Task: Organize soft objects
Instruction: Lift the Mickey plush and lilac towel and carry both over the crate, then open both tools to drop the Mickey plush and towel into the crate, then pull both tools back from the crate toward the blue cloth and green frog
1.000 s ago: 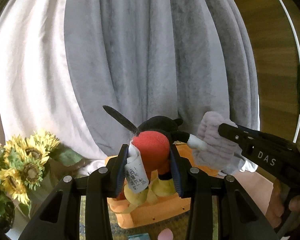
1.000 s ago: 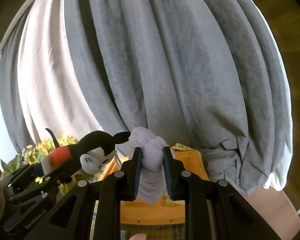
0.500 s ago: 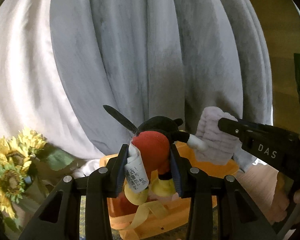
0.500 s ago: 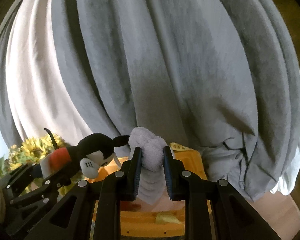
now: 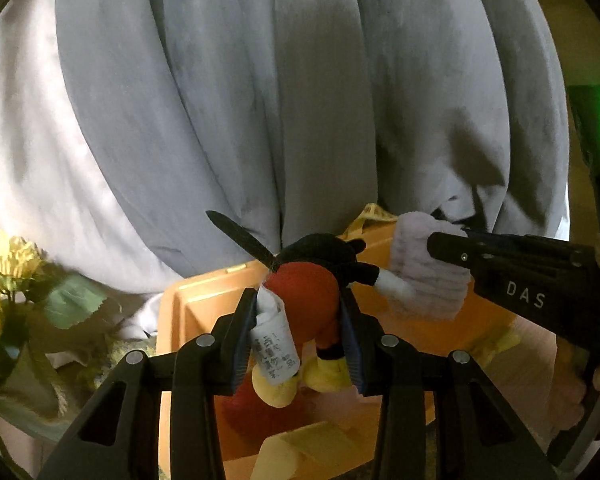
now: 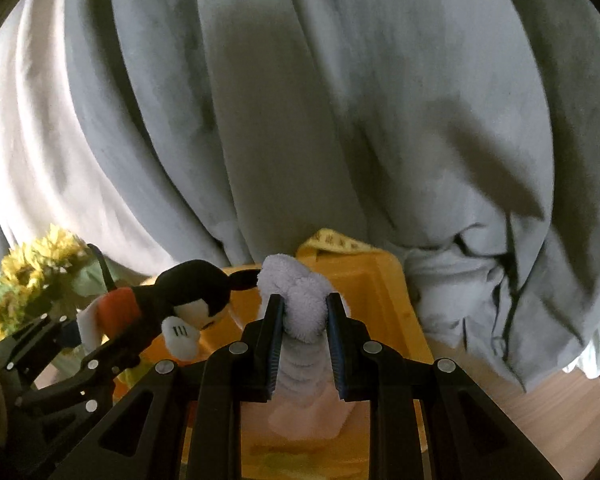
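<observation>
Both grippers now hang closer over the orange plastic bin (image 5: 188, 308) than a second ago, and the sunflowers have slid towards the left edge.

Left wrist view: my left gripper (image 5: 298, 340) is clamped on the red-bodied black plush mouse toy with yellow shoes (image 5: 312, 300), its pads squeezing the red torso, the white paper label (image 5: 276, 344) caught against the left pad. I see the toy hanging over the bin's open interior, where yellow and red soft items already lie. The log says these jaws have just eased a little wider, yet the pads press the plush. My right gripper (image 5: 440, 244) enters from the right, carrying the pale lilac fluffy cloth bundle (image 5: 424, 280), which touches the mouse's white glove.

Right wrist view: my right gripper (image 6: 302, 336) is clamped on that lilac bundle (image 6: 296, 304), over the bin (image 6: 392, 292). The mouse toy (image 6: 192, 300) sits just beside it, on the left.

Risks, as I judge them: the two loads are crowded, so releasing one could drag or snag the other; the label could stick in the left jaw; and the grey curtain (image 6: 300, 120) behind hangs near the bin's far rim, where a forward drift could drop something outside.
</observation>
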Available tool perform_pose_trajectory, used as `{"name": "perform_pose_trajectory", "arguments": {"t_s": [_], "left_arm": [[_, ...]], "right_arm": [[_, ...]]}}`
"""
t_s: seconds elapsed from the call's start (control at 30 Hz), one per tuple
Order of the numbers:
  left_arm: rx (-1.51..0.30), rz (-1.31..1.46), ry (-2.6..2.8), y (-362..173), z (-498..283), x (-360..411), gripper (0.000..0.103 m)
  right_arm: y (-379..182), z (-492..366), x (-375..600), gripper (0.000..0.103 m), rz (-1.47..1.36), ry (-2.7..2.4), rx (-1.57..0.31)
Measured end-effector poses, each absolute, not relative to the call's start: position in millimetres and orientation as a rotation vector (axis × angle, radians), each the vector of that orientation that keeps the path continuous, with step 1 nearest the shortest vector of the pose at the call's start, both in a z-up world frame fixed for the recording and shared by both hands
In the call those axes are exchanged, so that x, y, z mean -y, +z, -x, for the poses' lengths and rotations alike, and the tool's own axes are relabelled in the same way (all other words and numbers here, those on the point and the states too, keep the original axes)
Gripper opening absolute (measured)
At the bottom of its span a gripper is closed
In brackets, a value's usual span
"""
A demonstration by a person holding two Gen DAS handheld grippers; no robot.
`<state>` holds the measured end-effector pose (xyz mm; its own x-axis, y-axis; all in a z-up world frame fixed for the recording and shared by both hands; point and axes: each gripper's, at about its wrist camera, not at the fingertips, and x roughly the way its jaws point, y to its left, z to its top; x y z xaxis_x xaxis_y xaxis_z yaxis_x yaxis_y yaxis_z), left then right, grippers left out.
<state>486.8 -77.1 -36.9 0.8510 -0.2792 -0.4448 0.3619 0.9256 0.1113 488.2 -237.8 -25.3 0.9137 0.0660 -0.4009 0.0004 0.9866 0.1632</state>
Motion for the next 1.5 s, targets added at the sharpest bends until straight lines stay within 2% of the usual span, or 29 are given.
{"name": "perform_pose_trajectory", "arguments": {"t_s": [0.03, 0.1, 0.13, 0.17, 0.33, 0.5, 0.57, 0.73, 1.5], "left_arm": [[-0.443, -0.196, -0.339, -38.5, -490.0, 77.1, 0.041], [-0.444, -0.196, -0.331, -39.0, -492.9, 77.7, 0.048], [-0.440, -0.196, -0.329, -38.8, -493.1, 78.4, 0.055], [-0.437, -0.197, -0.328, -38.2, -493.4, 79.6, 0.057], [-0.430, -0.180, -0.307, -33.5, -488.1, 74.7, 0.057], [-0.409, -0.153, -0.283, -18.5, -471.6, 67.9, 0.061], [-0.402, -0.139, -0.275, -11.5, -463.4, 64.1, 0.063], [-0.386, -0.123, -0.259, 1.3, -438.0, 57.1, 0.066], [-0.373, -0.116, -0.265, 33.5, -307.2, 26.6, 0.074]], "right_arm": [[-28.1, -491.6, 238.5, 0.027, -0.167, 0.036, -0.429], [-33.6, -497.8, 242.1, 0.032, -0.200, 0.036, -0.452], [-35.7, -499.9, 242.1, 0.038, -0.207, 0.037, -0.461], [-37.5, -502.0, 243.5, 0.041, -0.216, 0.034, -0.473], [-36.7, -499.2, 245.1, 0.042, -0.212, 0.012, -0.472], [-26.4, -483.3, 244.4, 0.050, -0.189, -0.019, -0.436], [-20.5, -475.1, 243.8, 0.057, -0.179, -0.031, -0.422], [-5.1, -446.6, 238.2, 0.064, -0.151, -0.050, -0.372], [19.6, -311.7, 215.2, 0.065, -0.122, -0.091, -0.310]]}}
